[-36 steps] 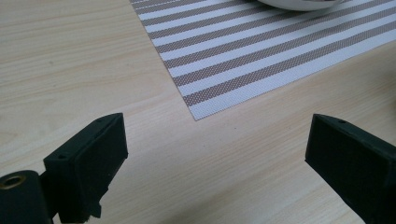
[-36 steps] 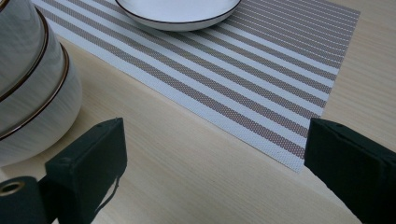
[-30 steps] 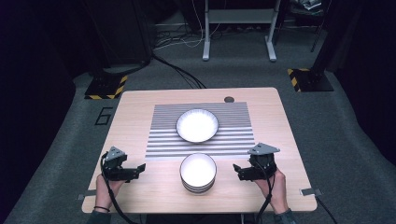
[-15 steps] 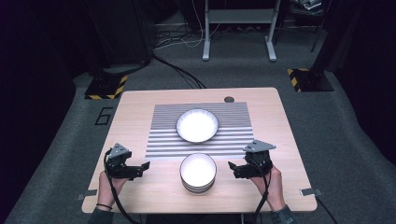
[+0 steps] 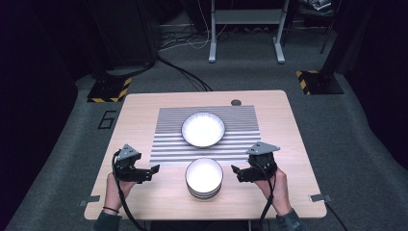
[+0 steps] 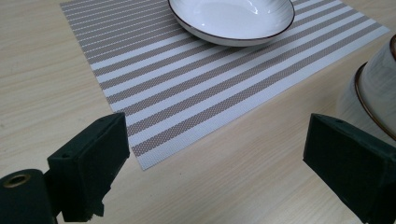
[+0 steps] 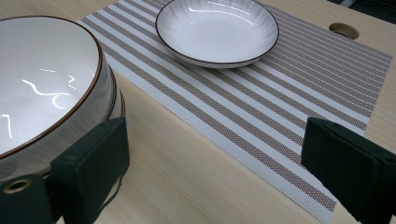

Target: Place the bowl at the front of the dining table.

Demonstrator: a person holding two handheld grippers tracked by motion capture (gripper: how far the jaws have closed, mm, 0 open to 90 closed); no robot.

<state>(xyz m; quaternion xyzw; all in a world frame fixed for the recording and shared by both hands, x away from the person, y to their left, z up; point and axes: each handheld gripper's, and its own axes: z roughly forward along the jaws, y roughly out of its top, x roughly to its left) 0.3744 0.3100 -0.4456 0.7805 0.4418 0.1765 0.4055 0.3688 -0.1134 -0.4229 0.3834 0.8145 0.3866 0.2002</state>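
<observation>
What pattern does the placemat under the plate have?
The placemat has thin grey-brown and white stripes, clearest in the right gripper view.

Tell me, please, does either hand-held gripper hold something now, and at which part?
Nothing is held. The left hand-held gripper and the right hand-held gripper are both open, one on each side of the stacked bowls, not gripping them.

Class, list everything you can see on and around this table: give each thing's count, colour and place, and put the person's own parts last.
Table: one, light wood, centre.
Placemat: one, grey and white stripes, mid-table.
Shallow bowl: one, white with dark rim, on the placemat.
Stacked bowls: one stack, white with brown rims, on the bare wood near the table's front edge; count unclear.
Cable hole: one, dark, far edge.
Left gripper: one, black, open, left of the stack.
Right gripper: one, black, open, right of the stack.
Hands: two, holding the grippers.
</observation>
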